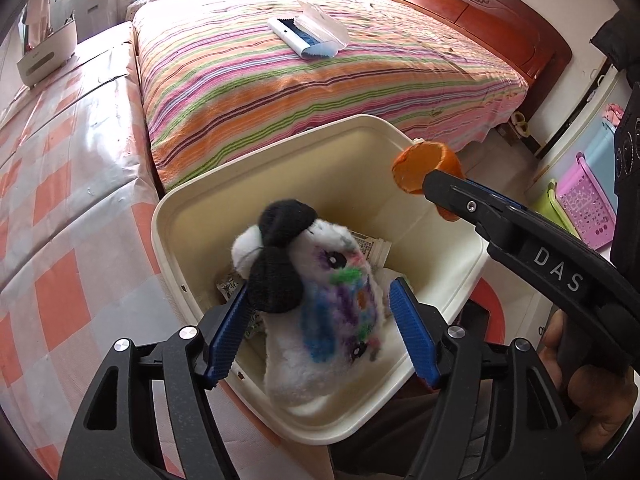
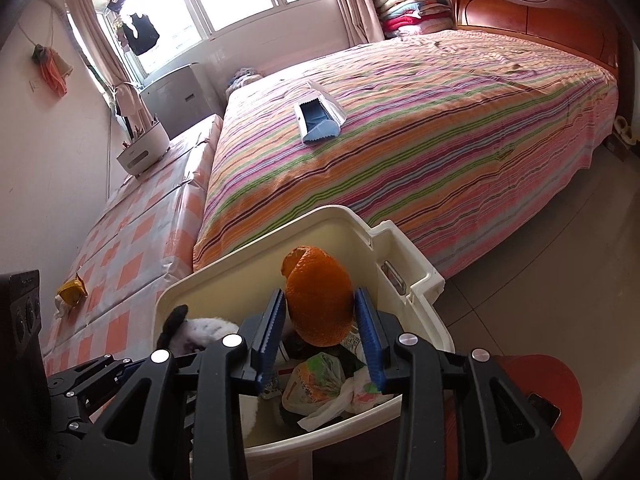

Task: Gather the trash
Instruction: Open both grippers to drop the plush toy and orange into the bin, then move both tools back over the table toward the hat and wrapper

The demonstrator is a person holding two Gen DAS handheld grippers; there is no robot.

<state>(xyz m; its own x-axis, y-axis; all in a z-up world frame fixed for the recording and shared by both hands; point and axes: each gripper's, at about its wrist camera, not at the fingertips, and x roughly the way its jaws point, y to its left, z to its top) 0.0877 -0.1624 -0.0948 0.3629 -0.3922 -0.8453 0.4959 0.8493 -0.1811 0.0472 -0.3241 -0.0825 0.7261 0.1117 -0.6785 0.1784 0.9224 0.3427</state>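
A cream bin (image 1: 160, 216) stands by the bed. Above its opening my left gripper (image 1: 320, 292) has a white plush toy (image 1: 332, 312) with black ears and coloured scribbles between its blue pads. The left pad brushes an ear, the right pad stands just clear, and the toy looks blurred. My right gripper (image 2: 320, 296) is over the same bin (image 2: 240, 280), its pads against both sides of an orange peel (image 2: 316, 280). The left wrist view shows that peel (image 1: 424, 164) at the right gripper's tip (image 1: 432, 188), over the bin's far right corner. The toy (image 2: 208, 332) peeks in at the left.
Wrappers and tissue (image 2: 316, 380) lie in the bin, which sits on a red stool (image 2: 536, 384). An open white case with a blue cloth (image 1: 308, 34) lies on the striped bed. A yellow wrapper (image 2: 72, 290) rests on the checked surface at left. A pink basket (image 1: 588, 208) stands at right.
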